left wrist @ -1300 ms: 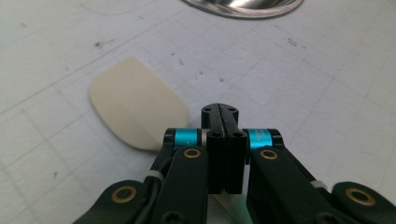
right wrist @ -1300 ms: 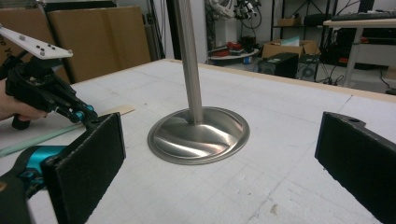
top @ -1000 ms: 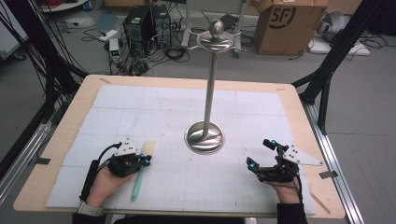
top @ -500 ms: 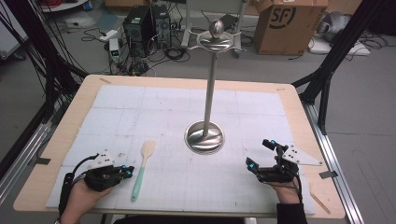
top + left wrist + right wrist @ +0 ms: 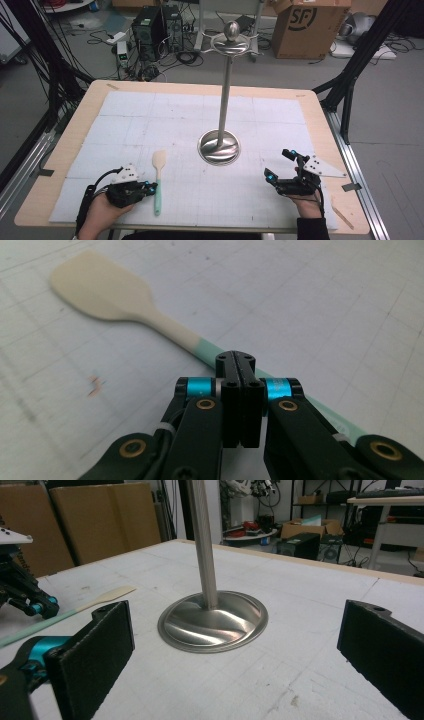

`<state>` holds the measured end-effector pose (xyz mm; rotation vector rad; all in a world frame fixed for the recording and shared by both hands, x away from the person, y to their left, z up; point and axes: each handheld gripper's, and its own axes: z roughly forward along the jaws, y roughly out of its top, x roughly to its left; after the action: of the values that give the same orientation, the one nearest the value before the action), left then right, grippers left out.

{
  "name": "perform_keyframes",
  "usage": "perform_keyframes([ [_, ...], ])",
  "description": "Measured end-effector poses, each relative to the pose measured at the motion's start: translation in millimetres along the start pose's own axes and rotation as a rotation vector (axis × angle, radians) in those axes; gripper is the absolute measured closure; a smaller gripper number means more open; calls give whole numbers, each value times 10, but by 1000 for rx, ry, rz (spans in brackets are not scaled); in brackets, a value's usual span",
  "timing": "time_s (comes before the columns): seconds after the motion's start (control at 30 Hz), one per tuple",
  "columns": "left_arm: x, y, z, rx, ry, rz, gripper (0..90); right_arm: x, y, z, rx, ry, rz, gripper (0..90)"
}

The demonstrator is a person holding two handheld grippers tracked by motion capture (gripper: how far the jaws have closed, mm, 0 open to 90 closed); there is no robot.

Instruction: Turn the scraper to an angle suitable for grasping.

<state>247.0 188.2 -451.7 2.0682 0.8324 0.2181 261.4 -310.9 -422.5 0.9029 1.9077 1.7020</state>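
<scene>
A spatula [image 5: 159,180] with a cream blade and a mint-green handle lies flat on the white mat, blade pointing away from me. My left gripper [image 5: 151,187] rests on the mat just left of the handle, tips touching or almost touching it. In the left gripper view its jaws [image 5: 239,365] are pressed together with nothing between them, and the spatula [image 5: 125,305] runs past beyond the tips. My right gripper [image 5: 278,164] sits at the right front of the table. Its pads stand wide apart and empty [image 5: 240,645], facing the metal stand's base [image 5: 212,622].
A tall metal stand [image 5: 219,147] with a round dished base rises from the middle of the mat to a ring and a knob [image 5: 231,42]. The white gridded mat [image 5: 150,115] covers the wooden table. Boxes, computers and cables lie on the floor beyond.
My left gripper drew back to the left off the spatula handle, then came right again up to it. The spatula has hardly moved. The right gripper has stayed still.
</scene>
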Motion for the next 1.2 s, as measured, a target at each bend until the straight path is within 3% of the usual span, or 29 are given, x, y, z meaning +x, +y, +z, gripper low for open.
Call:
perform_keyframes([
  [0.17,-89,136,200,1,-17,16,896,1,2,5,1,-1,-8,6],
  [0.27,-83,152,204,-10,-18,20,896,3,4,0,-1,-2,-1,6],
  [0.5,55,251,119,-65,5,24,896,-1,3,2,2,1,-8,6],
  [0.63,162,339,164,-88,37,13,896,2,8,-4,-3,-3,-5,6],
  [0.77,204,424,261,-51,33,39,896,4,6,0,0,0,-6,6],
  [1.2,384,535,543,16,68,46,895,13,5,6,1,7,-7,6],
])
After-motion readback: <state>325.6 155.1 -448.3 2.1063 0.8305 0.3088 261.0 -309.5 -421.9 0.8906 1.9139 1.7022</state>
